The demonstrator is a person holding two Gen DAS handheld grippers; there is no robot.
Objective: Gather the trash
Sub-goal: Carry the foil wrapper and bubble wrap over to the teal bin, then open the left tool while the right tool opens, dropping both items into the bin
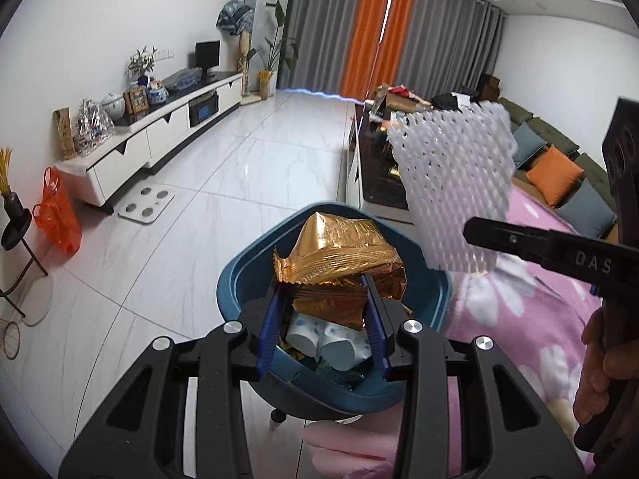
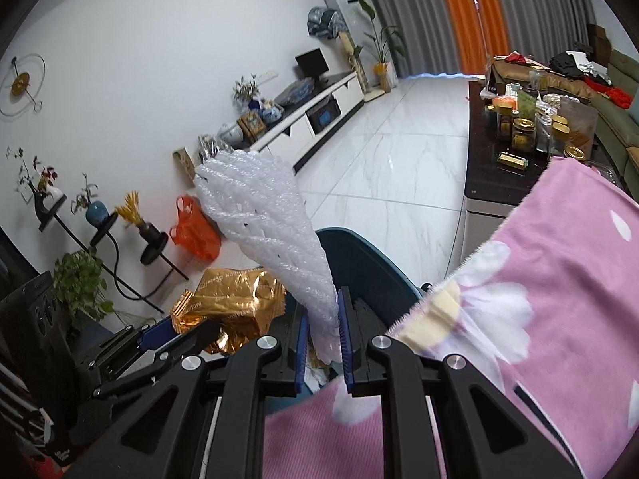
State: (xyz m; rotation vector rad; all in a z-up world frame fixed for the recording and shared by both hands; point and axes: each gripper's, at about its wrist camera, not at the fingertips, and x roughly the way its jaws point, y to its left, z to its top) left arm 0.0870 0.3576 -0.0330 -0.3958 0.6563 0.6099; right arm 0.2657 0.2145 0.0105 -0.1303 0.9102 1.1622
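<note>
In the left wrist view, a gold foil wrapper is seen clamped between the blue pads of the left gripper, directly above a blue trash bin. Inside the bin, white paper cups with blue dots are visible below the wrapper; they are not seen in the right wrist view, where most of the bin's inside is hidden. At 3 o'clock in the left view the right gripper is seen from the side, with a white foam net spread flat and a hand on its handle.

In the right wrist view, the foam net is shown bunched to a point and pinched in the nearly closed right gripper, with the bin just behind it. At 9 o'clock the left gripper and its wrapper are seen. A pink flowered cloth lies at 4 o'clock, and a dark worktop with jars at 2 o'clock is shown far more clearly here.
</note>
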